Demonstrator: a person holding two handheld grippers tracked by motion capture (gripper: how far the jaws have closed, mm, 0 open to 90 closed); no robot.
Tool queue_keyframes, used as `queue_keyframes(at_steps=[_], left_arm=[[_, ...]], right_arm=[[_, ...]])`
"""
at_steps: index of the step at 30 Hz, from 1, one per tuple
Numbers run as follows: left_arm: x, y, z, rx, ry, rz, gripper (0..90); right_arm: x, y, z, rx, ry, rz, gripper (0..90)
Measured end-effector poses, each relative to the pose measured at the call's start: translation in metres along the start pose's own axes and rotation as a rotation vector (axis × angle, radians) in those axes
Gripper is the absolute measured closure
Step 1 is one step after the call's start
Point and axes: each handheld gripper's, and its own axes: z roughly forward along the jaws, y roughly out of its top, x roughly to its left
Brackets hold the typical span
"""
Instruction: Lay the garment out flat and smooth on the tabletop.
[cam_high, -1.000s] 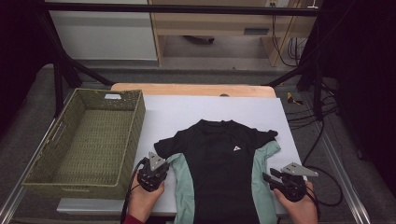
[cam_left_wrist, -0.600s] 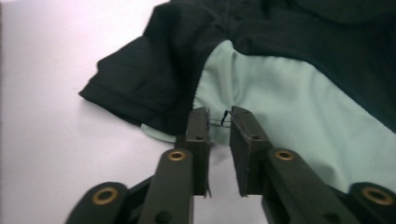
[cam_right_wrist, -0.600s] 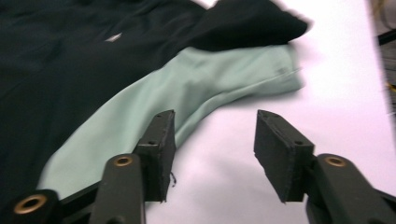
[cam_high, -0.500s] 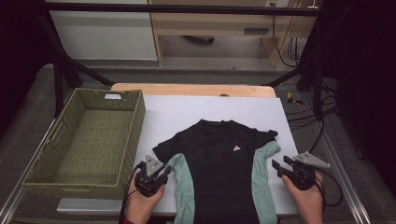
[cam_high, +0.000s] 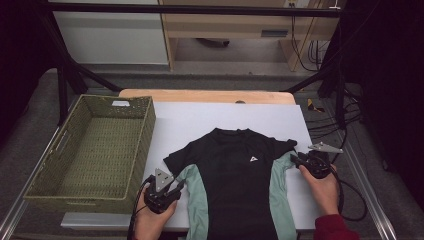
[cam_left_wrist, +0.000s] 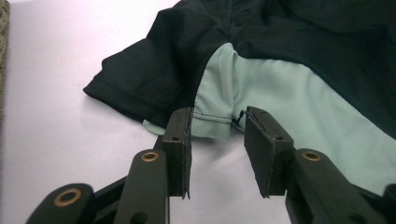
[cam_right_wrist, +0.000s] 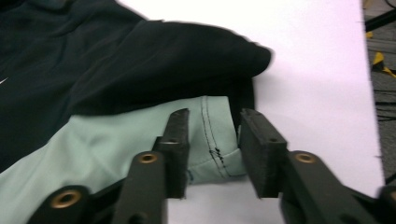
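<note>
Soft overhead light brightens the white-topped bench (cam_high: 225, 120) in the high view, while the surrounding room falls into deep shadow. In the right gripper view, motion blur smears the black short-sleeved shirt with pale green side panels (cam_right_wrist: 140, 60); the left gripper view stays sharper, its bench surface nearly washed out.

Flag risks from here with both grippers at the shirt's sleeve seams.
1. Left gripper, which has just been opening, straddles only the mint underarm edge of the shirt; a shallow bite could slip.
2. Right gripper, which has just been closing, sits over bunched fabric and may pinch just one layer.
3. The shirt's hem hangs past the table edge, so weight could drag it.
</note>
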Motion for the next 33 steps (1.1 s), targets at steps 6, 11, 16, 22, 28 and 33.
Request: queue_keyframes(at_steps=[6, 11, 16, 22, 28, 33], left_arm=[[0.001, 0.0, 0.001, 0.006, 0.005, 0.001, 60.9], [0.002, -0.001, 0.002, 0.014, 0.012, -0.001, 58.9], [0.004, -0.001, 0.003, 0.02, 0.021, -0.003, 56.2], [0.005, -0.001, 0.005, 0.027, 0.023, -0.003, 54.4], [0.005, -0.001, 0.006, 0.032, 0.031, -0.006, 50.9], [0.005, -0.001, 0.008, 0.034, 0.039, -0.006, 47.9]], right_arm=[[0.008, -0.005, -0.009, 0.01, 0.011, -0.038, 83.6], [0.017, -0.012, -0.025, -0.002, -0.02, -0.054, 85.2], [0.023, -0.019, -0.041, -0.023, -0.053, -0.027, 85.3], [0.025, -0.028, -0.045, -0.002, -0.085, -0.006, 85.4], [0.021, -0.033, -0.048, 0.006, -0.088, 0.027, 85.2], [0.02, -0.038, -0.046, 0.031, -0.072, 0.045, 82.7]])
